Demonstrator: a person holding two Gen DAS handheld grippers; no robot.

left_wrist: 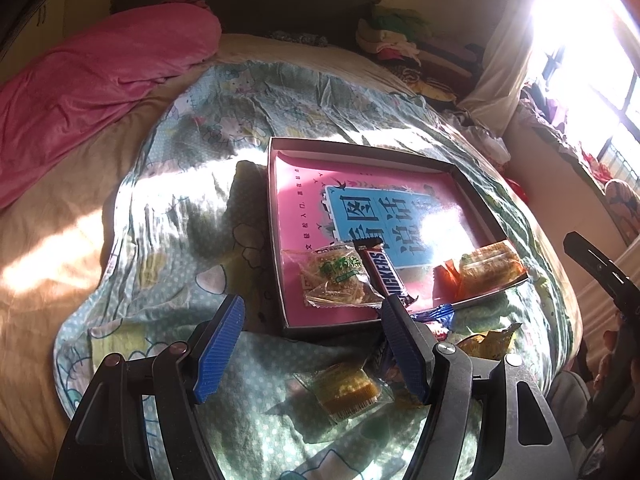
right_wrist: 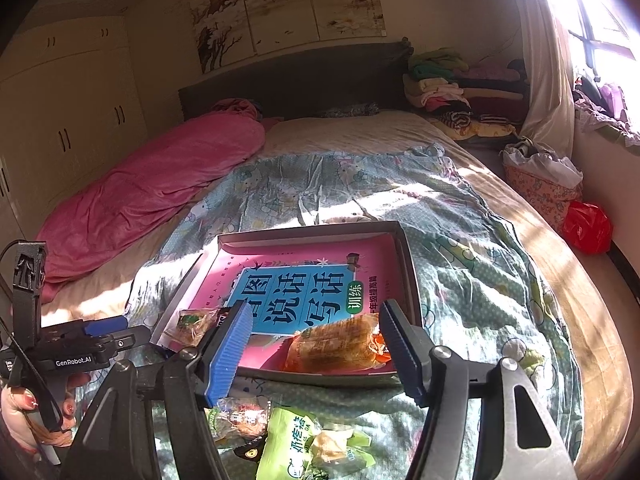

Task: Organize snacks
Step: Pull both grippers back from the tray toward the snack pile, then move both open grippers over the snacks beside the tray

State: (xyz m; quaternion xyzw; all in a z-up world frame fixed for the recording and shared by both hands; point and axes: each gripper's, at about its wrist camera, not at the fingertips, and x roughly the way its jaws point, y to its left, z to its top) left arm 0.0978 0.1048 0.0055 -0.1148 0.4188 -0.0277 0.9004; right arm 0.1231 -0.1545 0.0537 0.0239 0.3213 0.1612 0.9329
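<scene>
A shallow box tray (left_wrist: 276, 216) with a pink and blue book in its bottom lies on the quilt. In it are a clear-wrapped cake with a green label (left_wrist: 340, 276), a Snickers bar (left_wrist: 386, 274) and an orange-wrapped cake (left_wrist: 486, 268), which also shows in the right wrist view (right_wrist: 340, 344). My left gripper (left_wrist: 314, 316) is open and empty above the tray's near edge. Below it on the quilt lie a clear-wrapped yellow cake (left_wrist: 348, 392) and more wrappers (left_wrist: 486, 344). My right gripper (right_wrist: 316, 330) is open and empty, just short of the orange-wrapped cake. A green snack bag (right_wrist: 296, 444) and a small clear pack (right_wrist: 240, 420) lie below it.
The tray (right_wrist: 404, 256) sits on a cartoon-print quilt (right_wrist: 460, 240) on a bed. A pink blanket (right_wrist: 152, 196) lies on the left. Folded clothes (right_wrist: 440, 88) pile at the headboard. A basket (right_wrist: 540, 188) and a red bag (right_wrist: 588, 228) stand at the right by the window.
</scene>
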